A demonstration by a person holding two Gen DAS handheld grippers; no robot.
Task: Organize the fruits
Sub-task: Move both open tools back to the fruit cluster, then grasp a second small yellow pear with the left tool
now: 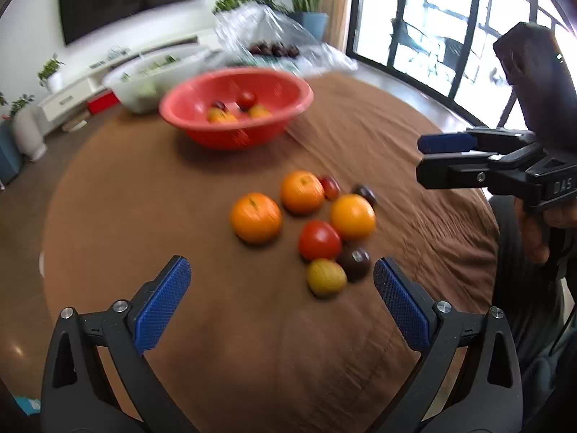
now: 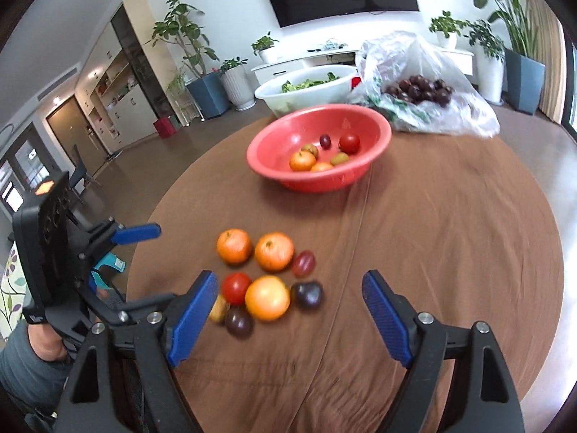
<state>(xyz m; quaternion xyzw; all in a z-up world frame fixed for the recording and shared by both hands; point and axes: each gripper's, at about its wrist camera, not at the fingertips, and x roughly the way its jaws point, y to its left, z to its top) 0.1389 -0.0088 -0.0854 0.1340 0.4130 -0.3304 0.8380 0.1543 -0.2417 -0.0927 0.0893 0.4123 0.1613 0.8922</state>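
Eight loose fruits [image 1: 310,227] clustered mid-tabletop [image 1: 180,216] in the left wrist view: three oranges, a tomato [image 1: 319,240], plums, a yellowish one. Left gripper [image 1: 281,288] hovering short of the cluster, jaws spread wide, nothing between them. Red bowl [image 1: 236,133] well beyond, already holding several fruits.

From the right wrist view, same cluster just ahead of the right gripper [image 2: 290,310], jaws released and empty, nearest orange [image 2: 267,297] and dark plum [image 2: 308,294] showing between the pads. Bag of plums [image 2: 425,90] and white bowl [image 2: 306,86] behind the red bowl.

Oranges likely firm and fairly weighty: best squeezed across the widest middle. Tomato and plums softer, smooth-skinned, prone to roll or bruise; gentle pinch at the equator.
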